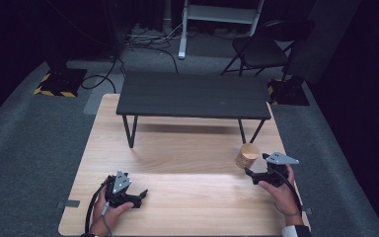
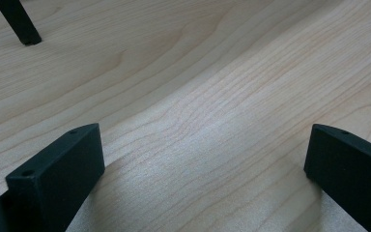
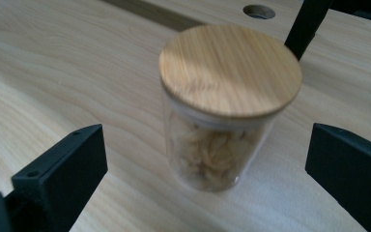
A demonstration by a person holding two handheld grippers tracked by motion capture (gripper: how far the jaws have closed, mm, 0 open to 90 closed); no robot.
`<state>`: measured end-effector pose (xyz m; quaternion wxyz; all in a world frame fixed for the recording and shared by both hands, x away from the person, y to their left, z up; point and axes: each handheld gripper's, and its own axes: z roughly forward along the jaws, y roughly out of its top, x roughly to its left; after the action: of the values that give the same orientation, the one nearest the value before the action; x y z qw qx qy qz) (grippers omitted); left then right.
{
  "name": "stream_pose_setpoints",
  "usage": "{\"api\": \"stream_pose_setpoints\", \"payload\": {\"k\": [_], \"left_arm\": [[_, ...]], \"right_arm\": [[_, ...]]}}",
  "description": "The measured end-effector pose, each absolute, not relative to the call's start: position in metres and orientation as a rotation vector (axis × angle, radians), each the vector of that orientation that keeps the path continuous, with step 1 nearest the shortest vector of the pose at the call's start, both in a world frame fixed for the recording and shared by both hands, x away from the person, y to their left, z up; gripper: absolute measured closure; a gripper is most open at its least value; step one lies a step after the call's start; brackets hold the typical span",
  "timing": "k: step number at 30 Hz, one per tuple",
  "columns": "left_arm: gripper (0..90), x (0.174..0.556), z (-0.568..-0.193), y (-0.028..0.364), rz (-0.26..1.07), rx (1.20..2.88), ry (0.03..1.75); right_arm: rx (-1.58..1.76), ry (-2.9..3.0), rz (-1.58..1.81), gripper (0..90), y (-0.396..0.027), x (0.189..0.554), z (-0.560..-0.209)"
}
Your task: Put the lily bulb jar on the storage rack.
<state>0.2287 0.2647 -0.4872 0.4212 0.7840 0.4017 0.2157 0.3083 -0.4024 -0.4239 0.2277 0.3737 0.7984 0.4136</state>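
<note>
Glass jar (image 3: 220, 140) with a flat bamboo lid (image 3: 230, 69) stands upright at the centre of the right claw view, on the pale wooden worktop (image 1: 177, 197); in the high view it sits in the right half of the frame, just in front of a leg of the small black table (image 1: 192, 94) that stands on the worktop. Pale, shredded contents fill the lower part of the jar; what they are I cannot tell. My judgement: the wall is smooth, rigid and breakable, likely slippery under hard pads, and the load looks light. The lid may only rest in the neck, so lifting by it risks leaving the jar behind. The safer hold is across the glass body, below the lid.

The right claw (image 1: 259, 174), at the right of the high view, is released: its jaws stand wide, wider than the jar, one either side of it and touching nothing, with the jar a little ahead of them.

The left claw (image 1: 137, 196), at the lower left of the high view, is also spread wide and empty, low over bare wood, well apart from the jar.
</note>
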Motion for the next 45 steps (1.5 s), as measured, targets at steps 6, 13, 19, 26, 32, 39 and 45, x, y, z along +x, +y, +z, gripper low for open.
{"api": "stream_pose_setpoints", "payload": {"k": [6,13,19,26,32,39,45], "left_arm": [[0.5,0.229,-0.487,0.265,0.541,1.964,1.006],[0.5,0.229,-0.487,0.265,0.540,1.964,1.006],[0.5,0.229,-0.487,0.265,0.541,1.964,1.006],[0.5,0.229,-0.487,0.265,0.540,1.964,1.006],[0.5,0.229,-0.487,0.265,0.540,1.964,1.006],[0.5,0.229,-0.487,0.265,0.541,1.966,1.004],[0.5,0.229,-0.487,0.265,0.541,1.966,1.004]], "right_arm": [[1.033,2.219,1.094,0.7,-0.394,0.326,-0.408],[1.021,2.252,1.055,2.2,-0.386,0.340,-0.405],[1.002,2.273,1.004,13.7,-0.375,0.345,-0.409],[1.048,2.246,1.044,21.9,-0.375,0.349,-0.419],[1.067,2.237,1.088,24.1,-0.378,0.352,-0.423],[1.036,2.256,1.077,24.7,-0.374,0.351,-0.417],[1.041,2.273,1.099,24.7,-0.371,0.347,-0.391]]}}
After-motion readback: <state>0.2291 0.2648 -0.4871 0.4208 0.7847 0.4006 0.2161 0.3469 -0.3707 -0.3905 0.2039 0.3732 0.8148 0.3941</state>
